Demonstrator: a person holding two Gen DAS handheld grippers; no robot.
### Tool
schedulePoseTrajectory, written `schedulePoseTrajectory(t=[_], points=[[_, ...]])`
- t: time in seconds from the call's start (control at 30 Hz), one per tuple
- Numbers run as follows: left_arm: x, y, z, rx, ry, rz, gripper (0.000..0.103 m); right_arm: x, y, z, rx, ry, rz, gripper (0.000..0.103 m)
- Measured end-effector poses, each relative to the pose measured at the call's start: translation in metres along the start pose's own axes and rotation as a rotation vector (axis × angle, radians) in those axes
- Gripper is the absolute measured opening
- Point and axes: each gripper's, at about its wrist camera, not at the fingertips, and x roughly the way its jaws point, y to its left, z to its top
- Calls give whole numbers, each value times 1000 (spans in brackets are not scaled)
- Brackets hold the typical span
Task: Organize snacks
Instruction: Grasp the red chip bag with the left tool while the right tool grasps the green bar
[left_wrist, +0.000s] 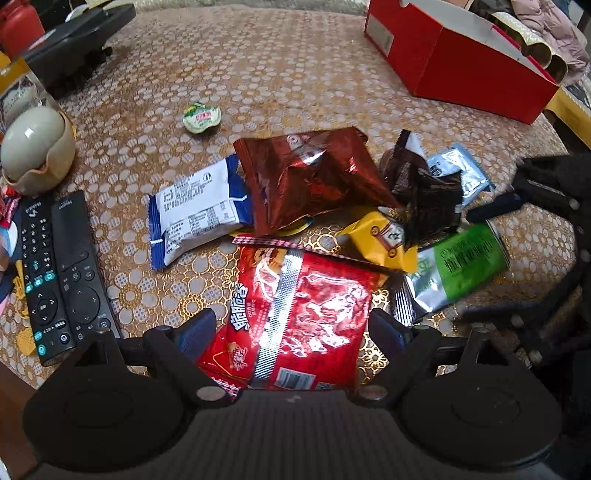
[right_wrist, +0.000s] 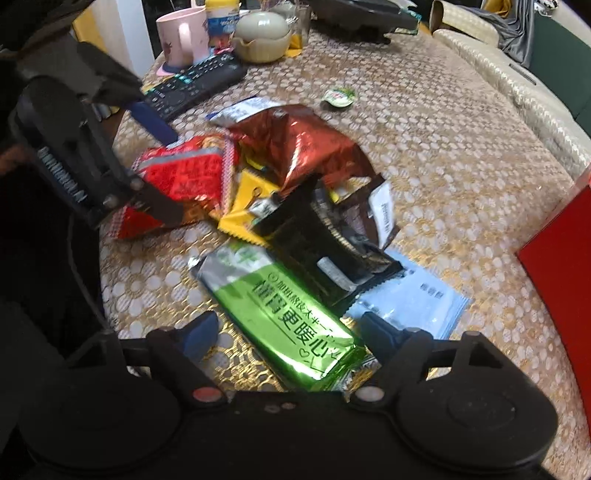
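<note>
A pile of snack packets lies on the patterned tablecloth (left_wrist: 258, 74). My left gripper (left_wrist: 291, 328) is open, its fingers either side of a red foil bag (left_wrist: 303, 306) that lies flat. My right gripper (right_wrist: 290, 332) is open around a green packet (right_wrist: 288, 317); the left pad stands clear of it. Behind are a copper-brown bag (left_wrist: 310, 177), a white-and-blue packet (left_wrist: 195, 206), a yellow packet (left_wrist: 376, 240), dark brown packets (right_wrist: 314, 251) and a pale blue sachet (right_wrist: 410, 302). A small jelly cup (left_wrist: 202, 117) sits apart. A red cardboard box (left_wrist: 461, 62) stands open at the far right.
Two black remotes (left_wrist: 55, 273) lie at the left beside a beige lidded pot (left_wrist: 37, 147). A pink mug (right_wrist: 183, 37) and a black device (left_wrist: 74, 44) stand farther back. The table's rounded edge runs close to the box.
</note>
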Motion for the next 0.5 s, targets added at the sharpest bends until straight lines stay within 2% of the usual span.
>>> schedulePoseTrajectory(t=[0.13,0.27,0.37,0.5], points=[[8,1,-1,15,16,1,90,0,14,-8,-48,16,24,78],[10,0,-2,28,6,11,89,1,20,-4,-32,-23,3,74],[10,0,-2,18,-3,12,89,2,21,1,-11,-39,-5,63],[7,-2,-3,11,-14,19,81,-1,21,-1,26,-48,-22,49]])
